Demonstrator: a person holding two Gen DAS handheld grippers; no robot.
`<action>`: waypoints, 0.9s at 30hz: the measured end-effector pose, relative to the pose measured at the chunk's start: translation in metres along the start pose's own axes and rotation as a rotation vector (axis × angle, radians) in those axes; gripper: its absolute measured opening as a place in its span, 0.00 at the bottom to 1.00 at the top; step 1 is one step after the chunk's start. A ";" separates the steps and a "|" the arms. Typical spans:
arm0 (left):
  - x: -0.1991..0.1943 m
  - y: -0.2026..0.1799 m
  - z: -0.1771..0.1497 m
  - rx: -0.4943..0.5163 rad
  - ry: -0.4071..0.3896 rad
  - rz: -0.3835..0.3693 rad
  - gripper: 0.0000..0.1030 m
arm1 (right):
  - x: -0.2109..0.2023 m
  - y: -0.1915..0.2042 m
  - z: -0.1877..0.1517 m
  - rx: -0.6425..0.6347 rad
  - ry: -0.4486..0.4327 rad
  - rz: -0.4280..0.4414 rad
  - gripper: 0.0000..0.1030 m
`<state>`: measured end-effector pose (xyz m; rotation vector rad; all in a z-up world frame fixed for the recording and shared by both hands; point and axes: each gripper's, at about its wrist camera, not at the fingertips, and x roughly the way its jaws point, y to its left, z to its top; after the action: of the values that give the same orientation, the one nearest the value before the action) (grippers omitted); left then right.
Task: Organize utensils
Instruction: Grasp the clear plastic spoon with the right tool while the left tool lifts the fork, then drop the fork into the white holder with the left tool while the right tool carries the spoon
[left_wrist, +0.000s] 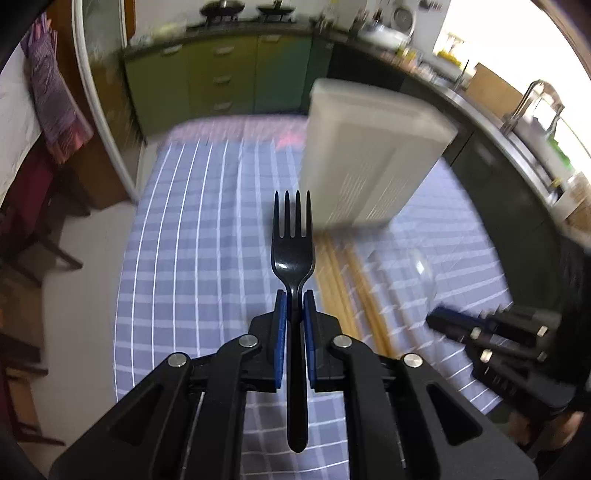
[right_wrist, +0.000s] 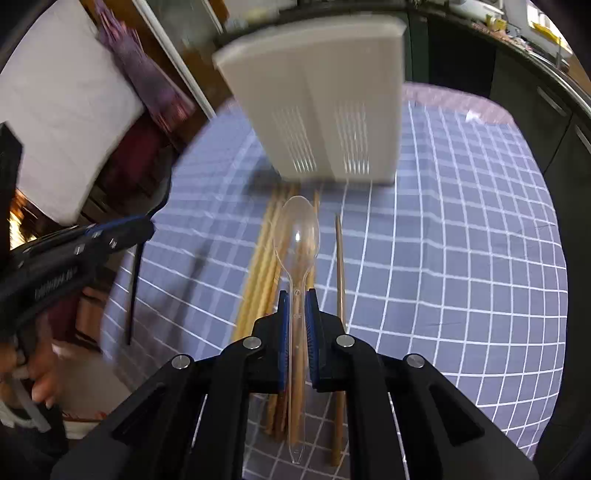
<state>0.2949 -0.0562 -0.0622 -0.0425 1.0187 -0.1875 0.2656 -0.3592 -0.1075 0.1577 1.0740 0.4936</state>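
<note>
My left gripper (left_wrist: 294, 295) is shut on a black plastic fork (left_wrist: 293, 243), tines forward, held above the table. My right gripper (right_wrist: 296, 295) is shut on a clear plastic spoon (right_wrist: 298, 236), bowl forward, above a bundle of wooden chopsticks (right_wrist: 264, 266). A tall white slotted utensil holder (left_wrist: 365, 155) stands ahead on the checked tablecloth; it also shows in the right wrist view (right_wrist: 325, 110). The right gripper appears in the left wrist view (left_wrist: 491, 332) at the lower right. The left gripper with the fork shows in the right wrist view (right_wrist: 92, 236) at the left.
The table has a blue-and-white checked cloth (left_wrist: 207, 236). A single chopstick (right_wrist: 340, 280) lies apart to the right of the bundle. Green kitchen cabinets (left_wrist: 221, 74) and a dark counter with a sink (left_wrist: 517, 125) ring the table. A chair (left_wrist: 33, 221) stands at the left.
</note>
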 end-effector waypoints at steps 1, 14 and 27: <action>-0.011 -0.004 0.010 -0.001 -0.038 -0.024 0.09 | -0.008 -0.003 -0.002 0.004 -0.023 0.013 0.09; -0.047 -0.052 0.130 0.031 -0.558 -0.095 0.09 | -0.049 -0.049 -0.032 0.072 -0.136 0.134 0.09; 0.029 -0.054 0.132 0.055 -0.587 -0.035 0.09 | -0.093 -0.062 -0.025 0.033 -0.206 0.126 0.09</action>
<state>0.4140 -0.1211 -0.0106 -0.0610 0.4273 -0.2179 0.2271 -0.4591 -0.0671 0.3005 0.8744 0.5601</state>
